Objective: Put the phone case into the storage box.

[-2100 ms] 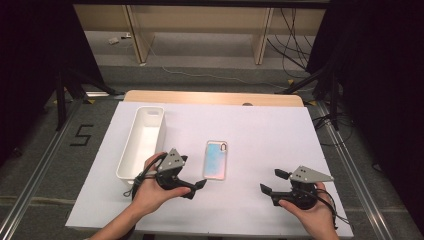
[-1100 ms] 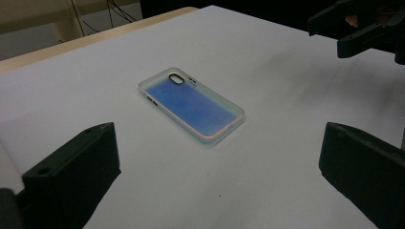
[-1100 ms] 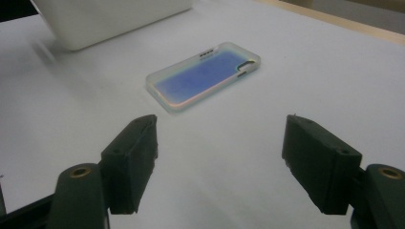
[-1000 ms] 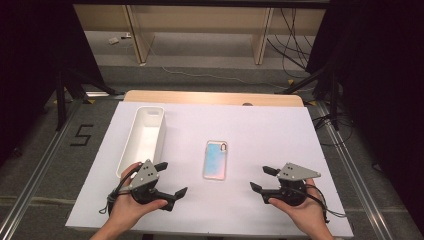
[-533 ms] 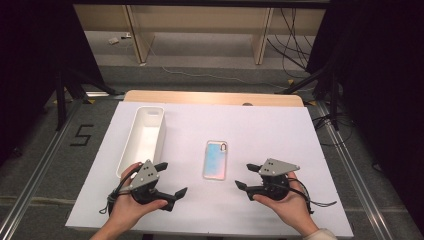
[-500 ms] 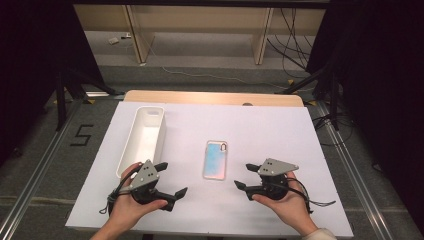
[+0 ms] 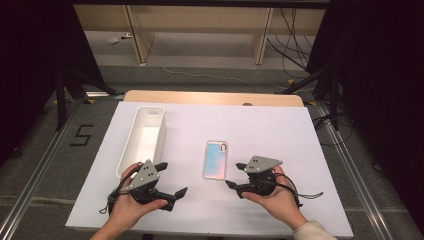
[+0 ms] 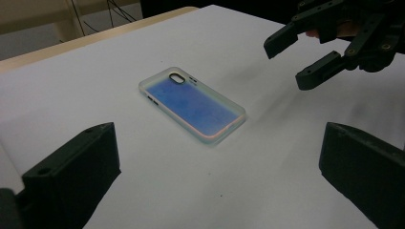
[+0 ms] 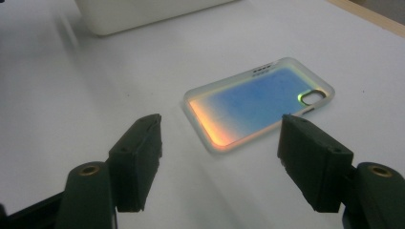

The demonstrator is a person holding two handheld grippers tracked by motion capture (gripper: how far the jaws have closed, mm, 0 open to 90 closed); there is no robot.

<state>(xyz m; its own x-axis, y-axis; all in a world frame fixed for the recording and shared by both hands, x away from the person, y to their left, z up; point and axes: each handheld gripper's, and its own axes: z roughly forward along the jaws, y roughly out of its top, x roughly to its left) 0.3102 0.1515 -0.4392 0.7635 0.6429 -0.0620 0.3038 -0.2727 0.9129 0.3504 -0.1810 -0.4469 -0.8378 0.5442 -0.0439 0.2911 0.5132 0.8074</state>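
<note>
A translucent phone case (image 7: 216, 159) with a blue-to-orange sheen lies flat on the white table top, camera hole at its far end. My left gripper (image 7: 172, 178) rests open at the front left, a short way left of the case. In the left gripper view the case (image 8: 193, 104) lies ahead of my wide-spread left gripper (image 8: 217, 143). My right gripper (image 7: 234, 175) is open just right of the case's near corner. In the right gripper view the near end of the case (image 9: 258, 100) sits just ahead of my right gripper (image 9: 219, 143), untouched.
A long white bin (image 7: 159, 140) stands on the left side of the table, just beyond my left hand; its wall (image 9: 143, 12) shows at the top of the right gripper view. The right gripper (image 8: 289, 64) appears at the far right of the left gripper view.
The left gripper pulled back from beside the case toward the front left, then held still. The right gripper slid left until its jaws came close to the case's near end.
</note>
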